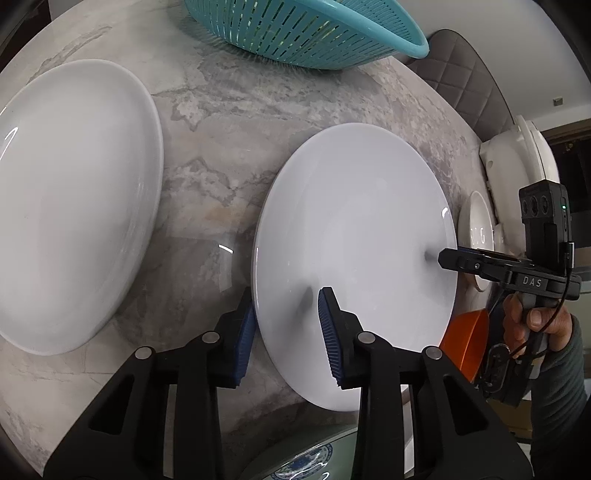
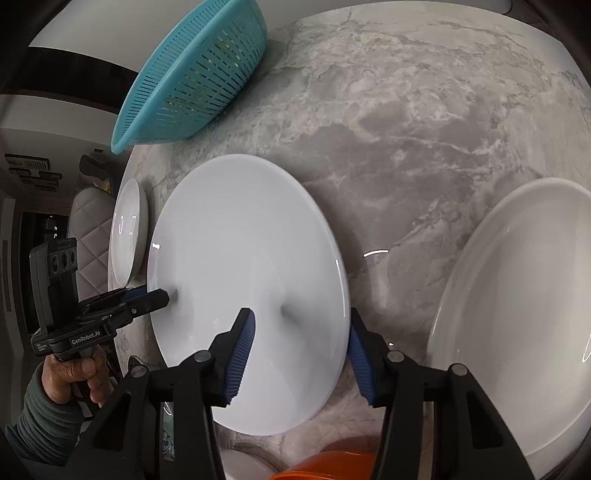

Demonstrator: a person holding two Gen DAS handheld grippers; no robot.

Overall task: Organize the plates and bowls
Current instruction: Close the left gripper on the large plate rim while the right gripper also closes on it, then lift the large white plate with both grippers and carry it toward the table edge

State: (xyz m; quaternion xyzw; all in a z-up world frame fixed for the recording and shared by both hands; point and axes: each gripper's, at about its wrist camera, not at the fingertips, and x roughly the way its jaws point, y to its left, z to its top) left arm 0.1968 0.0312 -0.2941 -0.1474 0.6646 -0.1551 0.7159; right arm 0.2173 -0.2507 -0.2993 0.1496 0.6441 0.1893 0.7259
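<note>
A large white plate (image 1: 354,258) (image 2: 247,288) is held tilted above the marble table (image 1: 236,155). My left gripper (image 1: 288,328) straddles its near rim, one blue pad under the rim and one on the plate's face. My right gripper (image 2: 301,350) straddles the opposite rim the same way; it shows in the left wrist view (image 1: 448,258) at the plate's right edge. A big white oval dish (image 1: 70,206) (image 2: 524,317) lies on the table beside the plate. A small white plate (image 1: 478,236) (image 2: 129,229) lies beyond it.
A teal slotted basket (image 1: 306,33) (image 2: 192,77) sits at the far side of the table. An orange bowl (image 1: 467,343) (image 2: 332,465) and a patterned plate (image 1: 306,458) are near the table's front edge. A padded chair (image 1: 469,81) stands behind.
</note>
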